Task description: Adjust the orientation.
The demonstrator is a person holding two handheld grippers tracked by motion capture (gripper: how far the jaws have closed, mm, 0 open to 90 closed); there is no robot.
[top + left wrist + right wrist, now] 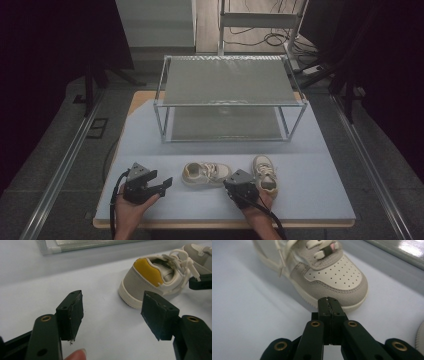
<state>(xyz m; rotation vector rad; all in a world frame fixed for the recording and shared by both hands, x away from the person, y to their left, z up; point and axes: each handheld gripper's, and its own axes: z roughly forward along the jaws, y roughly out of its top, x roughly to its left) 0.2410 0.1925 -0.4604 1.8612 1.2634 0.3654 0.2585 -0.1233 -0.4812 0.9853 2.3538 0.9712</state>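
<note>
Two small grey and cream sneakers lie near the table's front edge. The left sneaker point(205, 174) lies crosswise, heel to the left; its yellow heel lining point(148, 272) faces my left gripper point(164, 185), which stands open a short way off with nothing between its jaws point(112, 302). My right gripper point(230, 182) is shut on nothing, its tip point(329, 301) just short of that sneaker's perforated toe point(337, 277), and its jaw point(201, 281) shows beside the laces. The second sneaker point(265, 172) points away from me, right of the right gripper.
A two-tier metal rack point(230, 102) with grey shelves stands at the back of the pale blue table point(310, 200); its frame point(52, 248) shows beyond the sneakers. The second sneaker's edge point(420, 337) lies close by the right gripper. Cables lie on the floor behind.
</note>
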